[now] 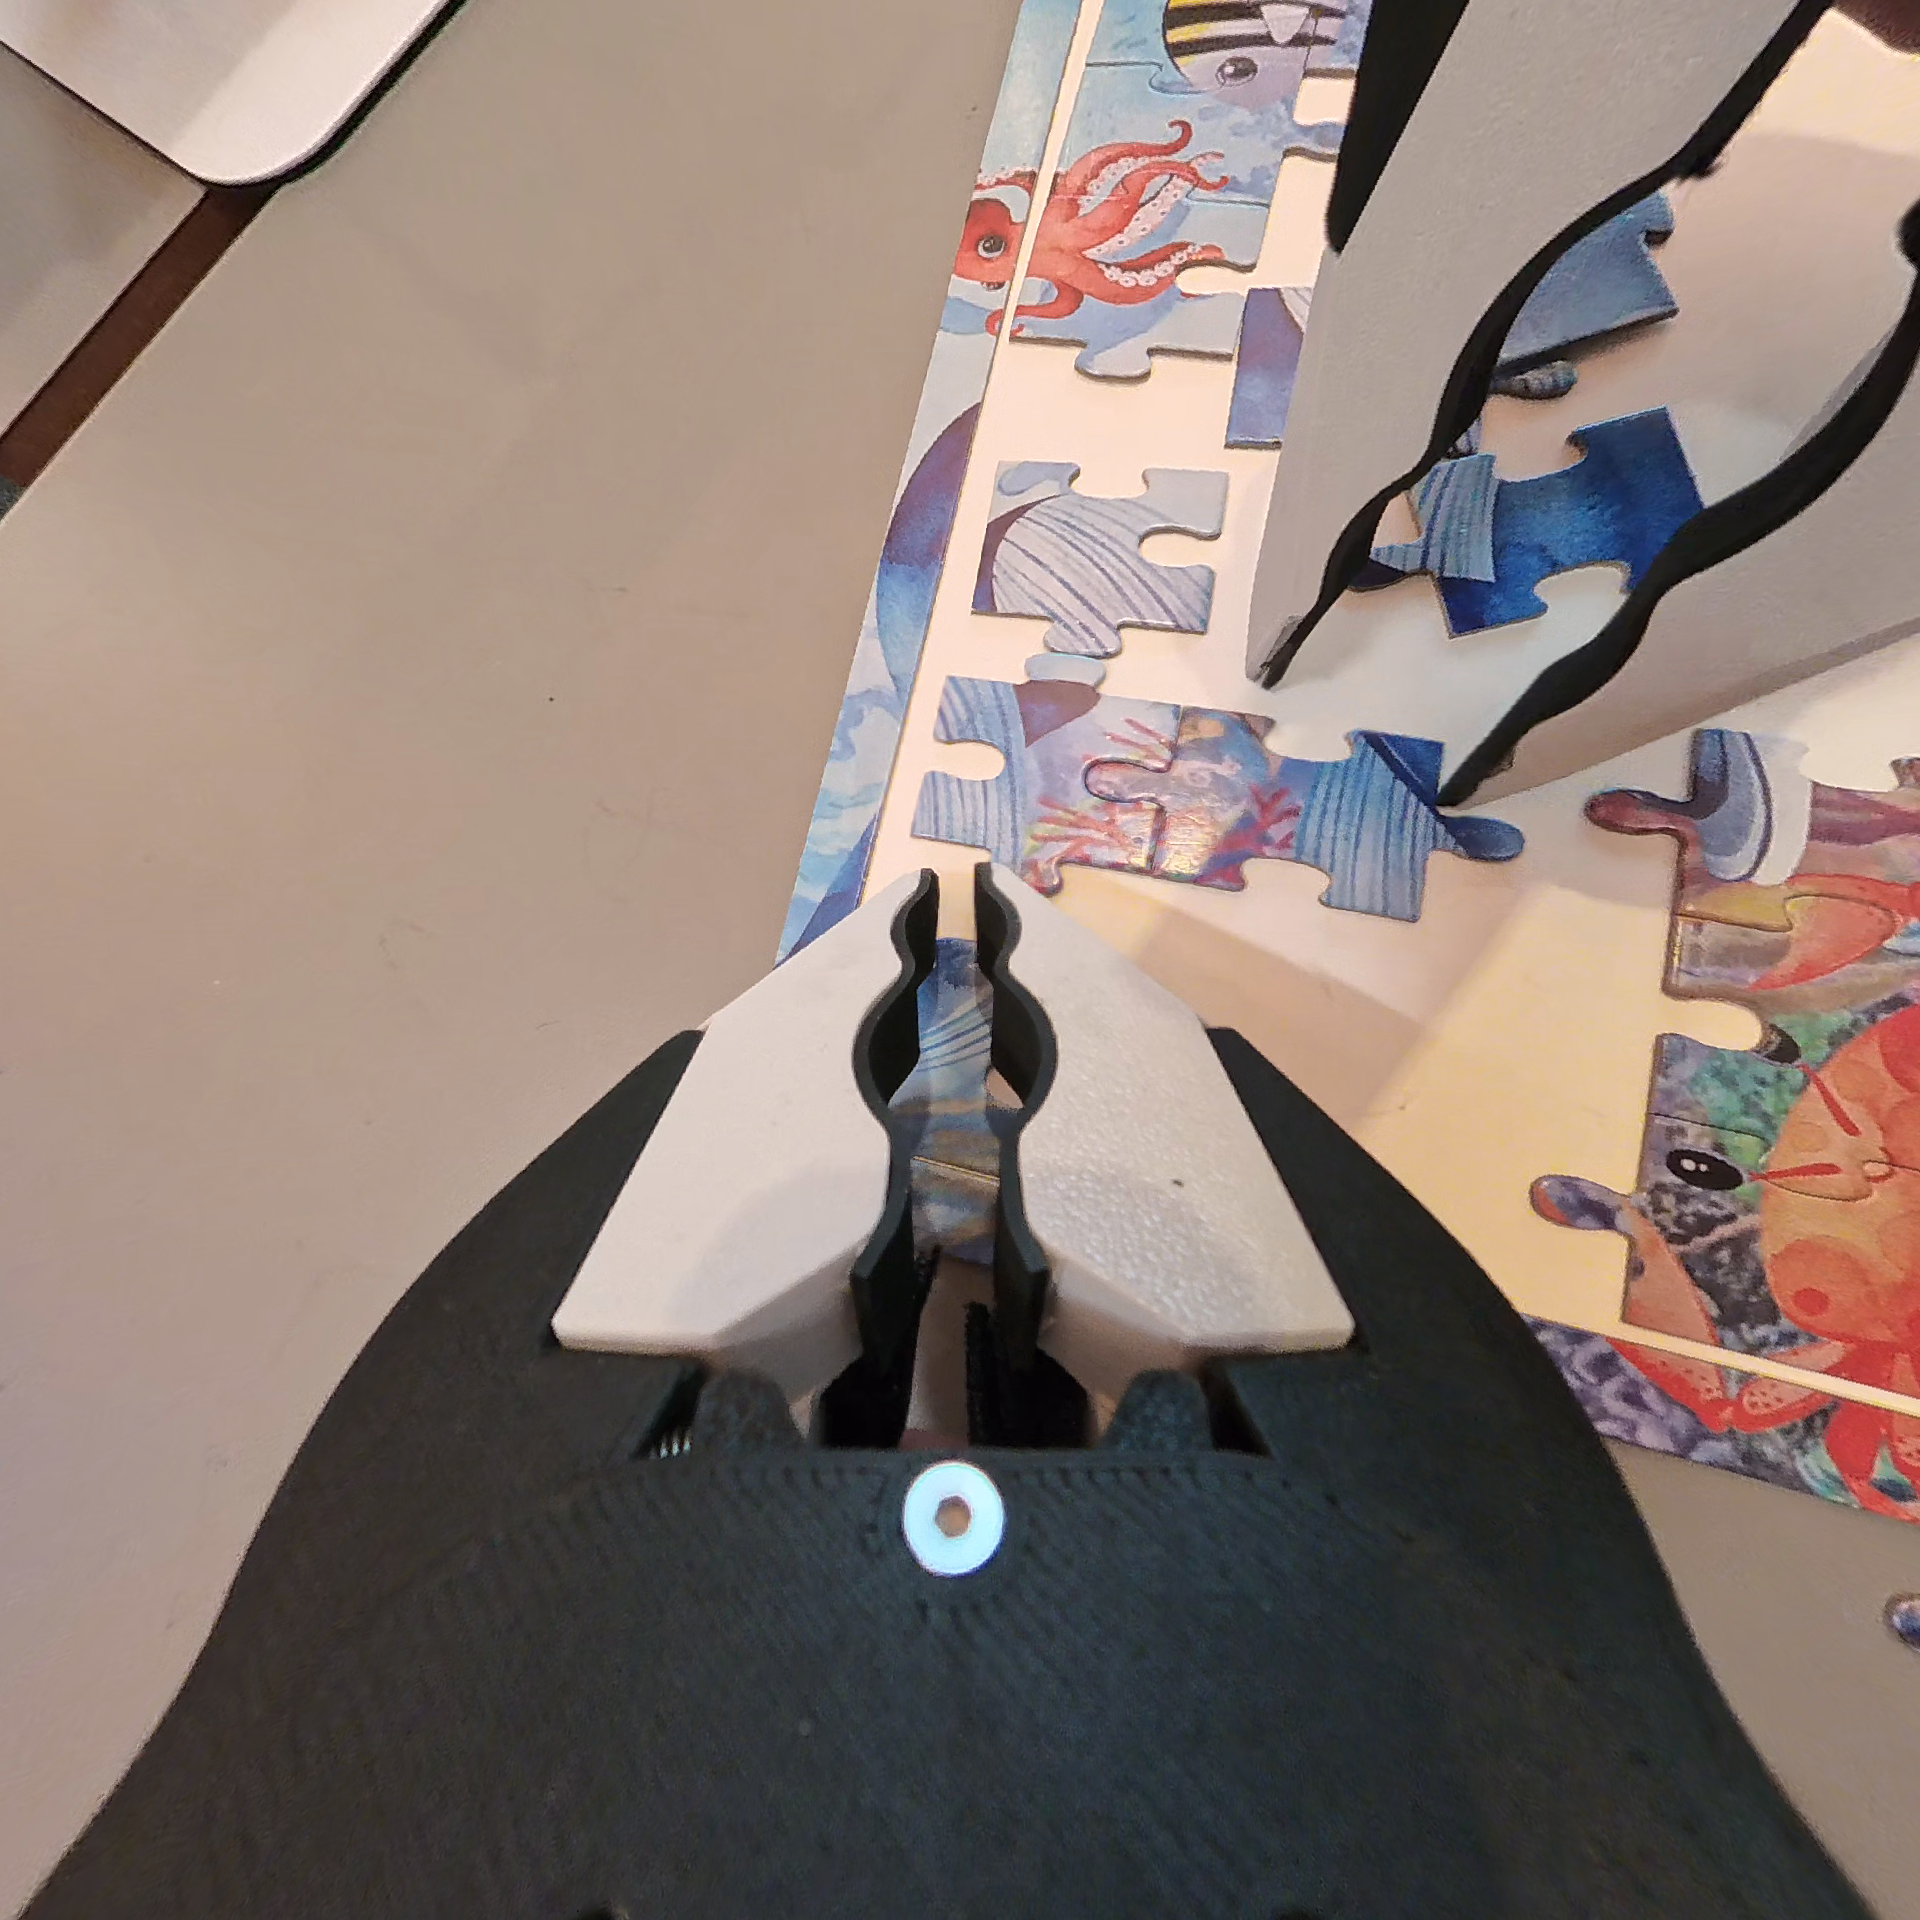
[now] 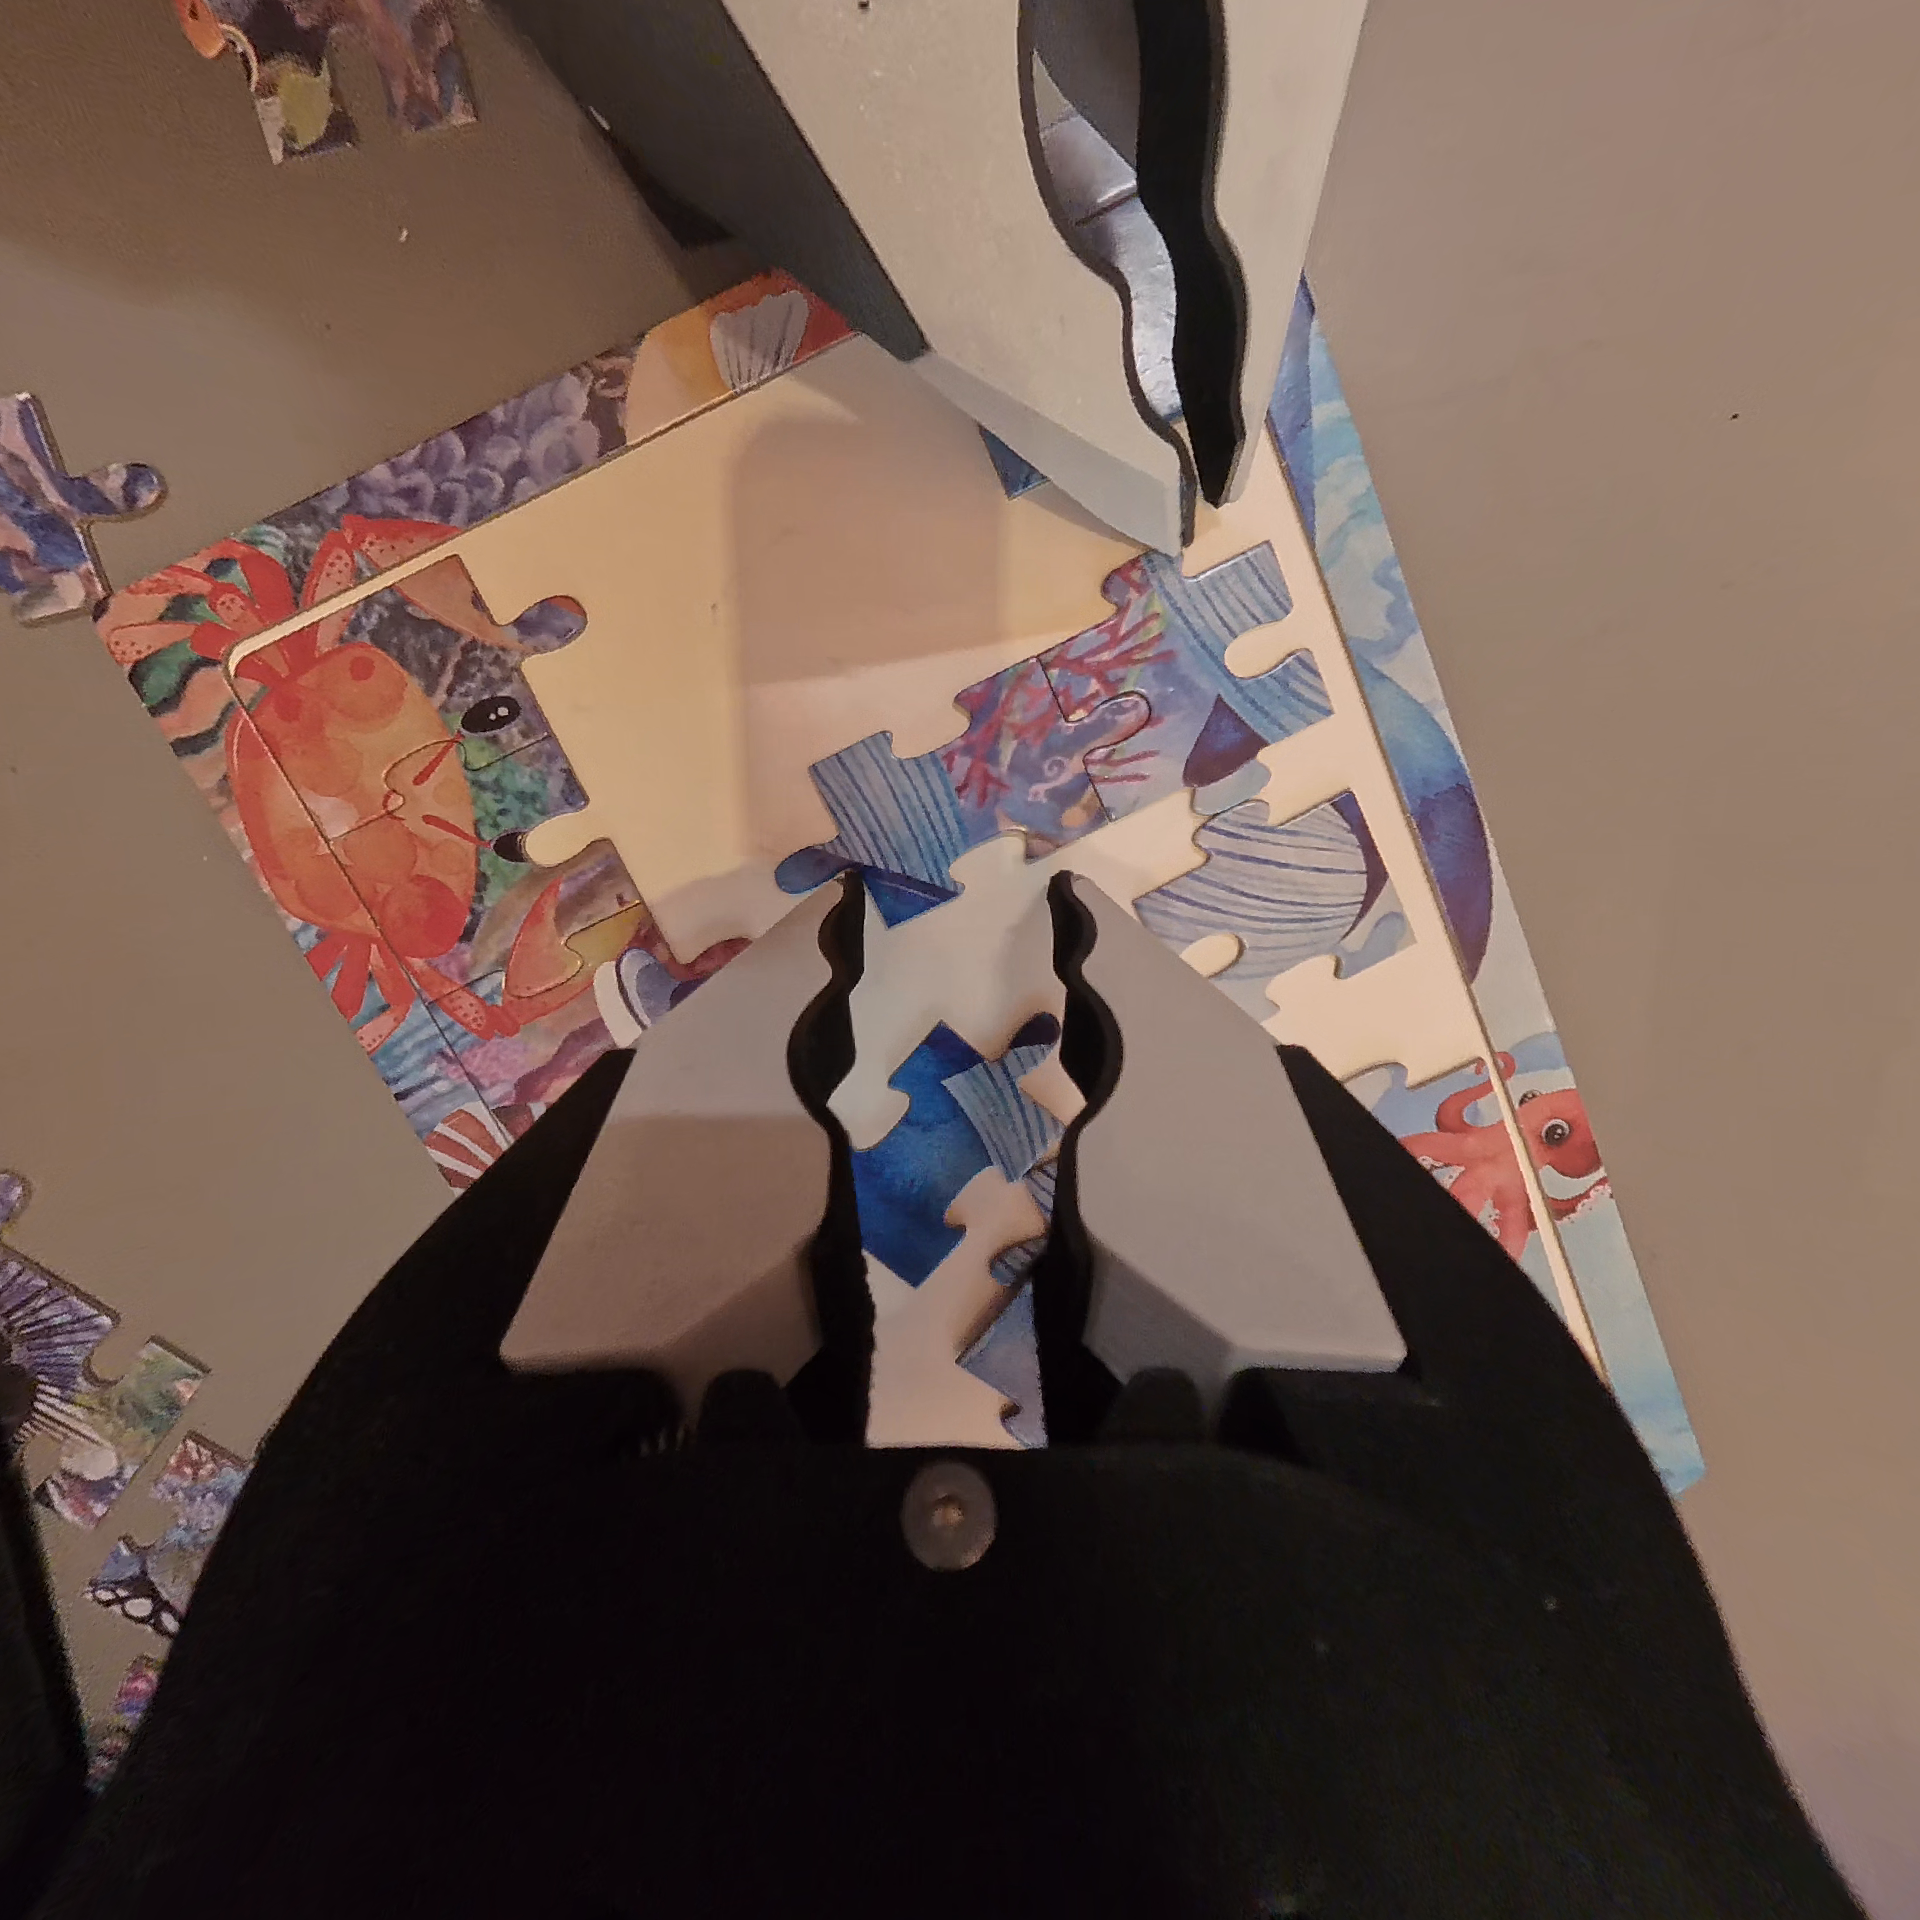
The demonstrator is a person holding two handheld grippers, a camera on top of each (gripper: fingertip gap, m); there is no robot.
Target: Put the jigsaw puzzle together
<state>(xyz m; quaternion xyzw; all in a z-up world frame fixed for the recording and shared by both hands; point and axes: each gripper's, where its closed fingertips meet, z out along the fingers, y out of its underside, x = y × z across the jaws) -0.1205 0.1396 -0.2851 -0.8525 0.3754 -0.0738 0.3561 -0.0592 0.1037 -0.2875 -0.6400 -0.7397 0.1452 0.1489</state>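
Hovering open, the right gripper (image 2: 956,883) fingers straddle a loose dark-blue cardboard jigsaw piece (image 2: 935,1143); misaligned closing could shove it. Left gripper (image 1: 956,883) fingers are nearly closed, empty.

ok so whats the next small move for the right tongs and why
Probably lower and close the right tongs on the dark blue piece. They stand open with that loose piece lying on the tray between their fingers, unjoined, just short of the joined strip where it may belong.
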